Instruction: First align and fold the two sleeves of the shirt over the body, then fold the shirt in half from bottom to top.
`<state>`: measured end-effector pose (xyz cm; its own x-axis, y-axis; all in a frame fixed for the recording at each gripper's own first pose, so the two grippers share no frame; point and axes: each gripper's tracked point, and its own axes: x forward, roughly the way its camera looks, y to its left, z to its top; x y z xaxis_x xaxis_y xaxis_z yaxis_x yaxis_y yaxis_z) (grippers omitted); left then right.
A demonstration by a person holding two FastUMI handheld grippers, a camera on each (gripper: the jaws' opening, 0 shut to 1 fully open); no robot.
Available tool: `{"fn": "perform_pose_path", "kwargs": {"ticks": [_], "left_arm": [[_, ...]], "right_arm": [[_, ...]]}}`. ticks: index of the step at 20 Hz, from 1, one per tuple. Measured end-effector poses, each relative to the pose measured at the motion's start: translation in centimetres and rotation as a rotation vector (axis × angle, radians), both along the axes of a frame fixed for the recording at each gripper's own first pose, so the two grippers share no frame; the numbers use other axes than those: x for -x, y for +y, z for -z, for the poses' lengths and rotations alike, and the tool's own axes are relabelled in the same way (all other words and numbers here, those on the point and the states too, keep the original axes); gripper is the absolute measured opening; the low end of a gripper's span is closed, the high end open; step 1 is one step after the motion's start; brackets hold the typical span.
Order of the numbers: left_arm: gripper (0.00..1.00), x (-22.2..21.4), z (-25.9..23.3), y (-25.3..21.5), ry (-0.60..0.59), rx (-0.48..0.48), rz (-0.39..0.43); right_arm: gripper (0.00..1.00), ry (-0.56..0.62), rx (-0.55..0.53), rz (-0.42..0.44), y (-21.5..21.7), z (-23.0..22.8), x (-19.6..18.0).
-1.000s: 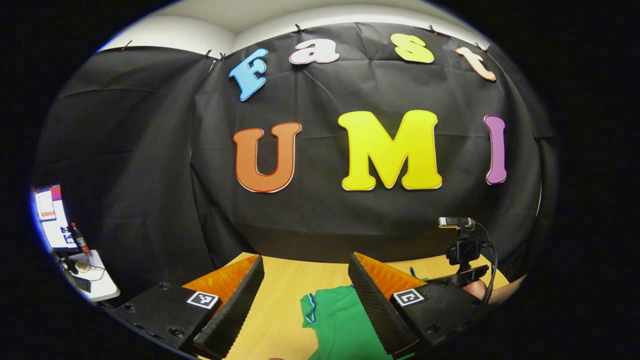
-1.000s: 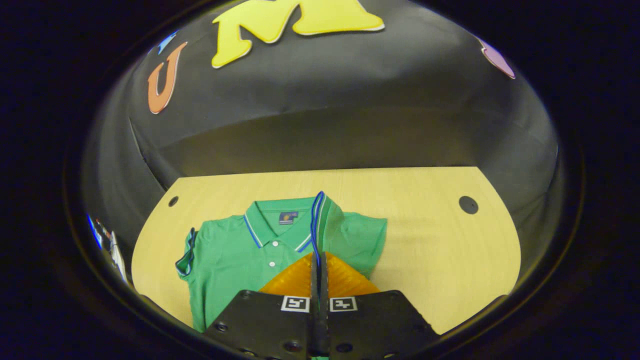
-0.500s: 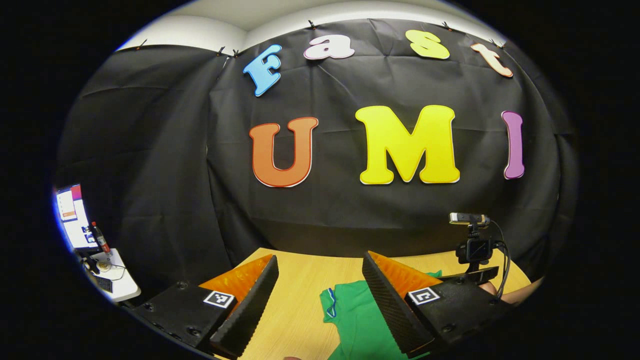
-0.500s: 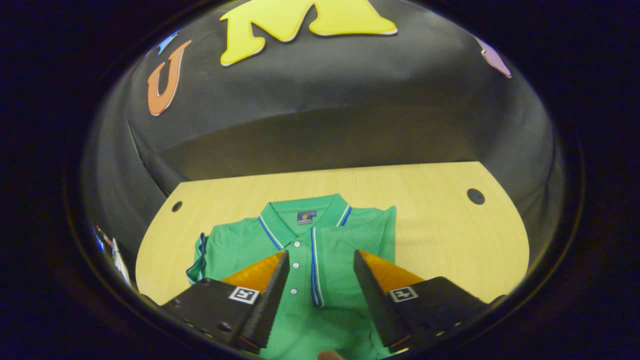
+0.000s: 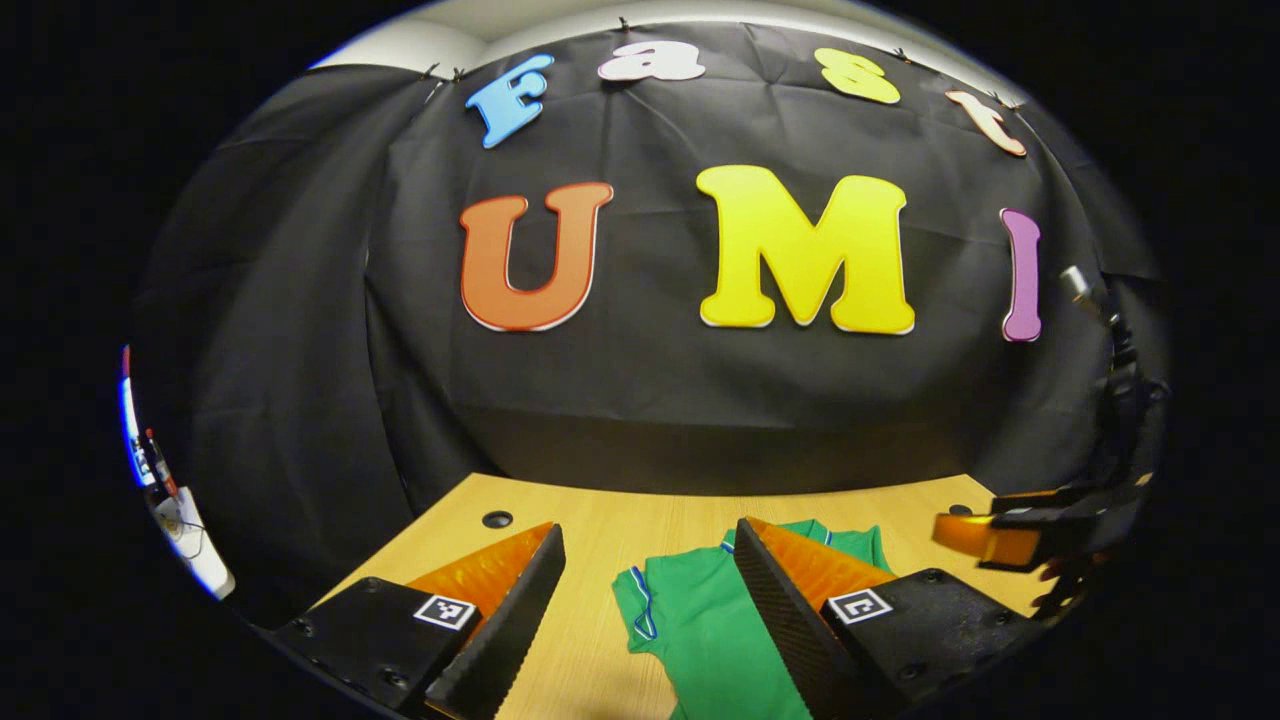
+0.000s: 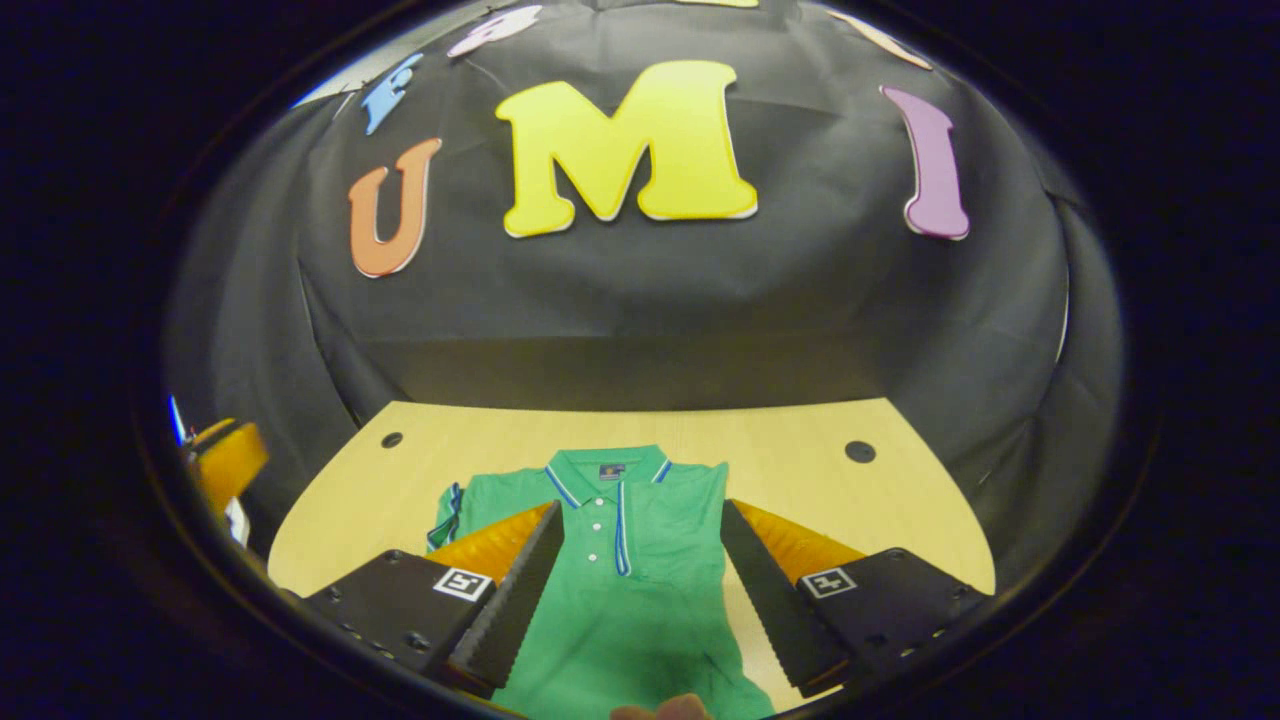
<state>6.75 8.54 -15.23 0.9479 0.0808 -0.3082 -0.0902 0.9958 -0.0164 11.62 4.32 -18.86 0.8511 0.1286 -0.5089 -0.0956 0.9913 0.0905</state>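
Polo shirt (image 6: pixel 620 560), green w/ blue-and-white trim on collar, lies flat on the light wooden table (image 6: pixel 820 500), collar toward the black cloth wall (image 6: pixel 640 300) at the back. In the right gripper view the shirt's right sleeve is folded over the body, its striped cuff (image 6: pixel 620 530) running as a vertical line just beside the button placket; the left sleeve (image 6: pixel 450 505) sticks out to the side, unfolded, trim edge visible. Right gripper (image 6: pixel 635 585) hangs above the shirt's mid-body w/ its two fingers spread wide, nothing between them, not touching fabric as far as can be told. A fingertip of the person (image 6: pixel 660 710) shows at the very bottom edge of that view. Left gripper (image 5: pixel 645 620), in the left gripper view, is also spread wide & holds nothing; it sits over bare table near the shirt's left sleeve (image 5: pixel 640 610), w/ one finger overlapping the green fabric in the picture, contact unclear. Same view shows the right gripper (image 5: pixel 1010 535) far off at the right edge, over the table's far side. Table has two round cable holes, one at back left (image 6: pixel 392 440), one at back right (image 6: pixel 860 451). Small side table w/ clutter (image 5: pixel 185 530) sits at far left beyond the cloth; detail too small to tell.
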Motion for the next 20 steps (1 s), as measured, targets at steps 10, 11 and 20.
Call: {"fn": "perform_pose_path", "kwargs": {"ticks": [10,11,20], "left_arm": [[1.00,-7.2,15.3,1.3,0.205,-0.031,0.070],[1.00,-7.8,17.9,1.9,0.253,-0.045,0.066],[0.80,-9.3,24.7,2.7,0.367,-0.038,0.090]], "right_arm": [[0.96,-0.152,0.093,0.076,-4.3,-7.1,5.4],[0.96,-0.135,0.094,0.089,-4.8,-6.8,5.9],[0.96,-0.060,0.077,0.165,-7.4,-5.3,6.6]]}}
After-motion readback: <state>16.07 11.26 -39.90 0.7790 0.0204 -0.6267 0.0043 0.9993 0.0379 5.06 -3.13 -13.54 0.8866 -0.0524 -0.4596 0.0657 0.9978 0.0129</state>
